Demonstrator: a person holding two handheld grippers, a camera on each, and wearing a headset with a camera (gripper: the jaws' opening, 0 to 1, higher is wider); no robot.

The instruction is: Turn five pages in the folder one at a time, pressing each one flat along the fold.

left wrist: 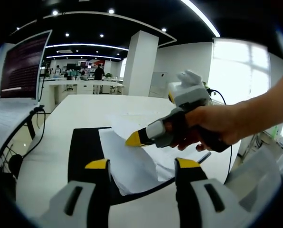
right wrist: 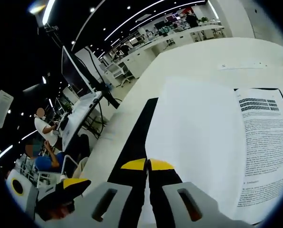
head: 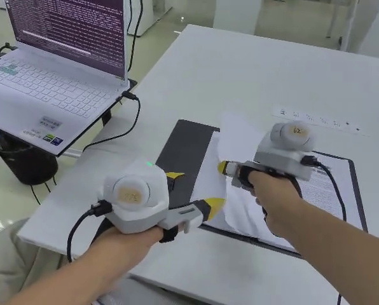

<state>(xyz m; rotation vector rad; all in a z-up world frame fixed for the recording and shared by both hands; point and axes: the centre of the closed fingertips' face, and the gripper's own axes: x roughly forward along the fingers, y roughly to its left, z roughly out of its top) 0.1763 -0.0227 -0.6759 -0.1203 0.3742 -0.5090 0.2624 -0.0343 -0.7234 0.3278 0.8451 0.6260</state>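
Observation:
A black folder (head: 186,151) lies open on the white table, its bare left cover showing and a printed sheet (head: 334,190) on its right half. My right gripper (head: 222,168) is shut on the left edge of a white page (head: 239,136), which curves up off the stack. In the right gripper view the yellow tips (right wrist: 146,165) meet on that page (right wrist: 198,137). My left gripper (head: 194,190) hovers open over the folder's near left corner, nothing between its jaws. From the left gripper view (left wrist: 141,164), the right gripper (left wrist: 135,138) pinches the page (left wrist: 132,161) just ahead.
An open laptop (head: 56,70) on a stand sits at the far left, its cable (head: 129,124) trailing onto the table. A white power strip (head: 320,119) lies beyond the folder. The table's near edge (head: 81,244) runs under my left hand. People sit at distant desks (right wrist: 44,130).

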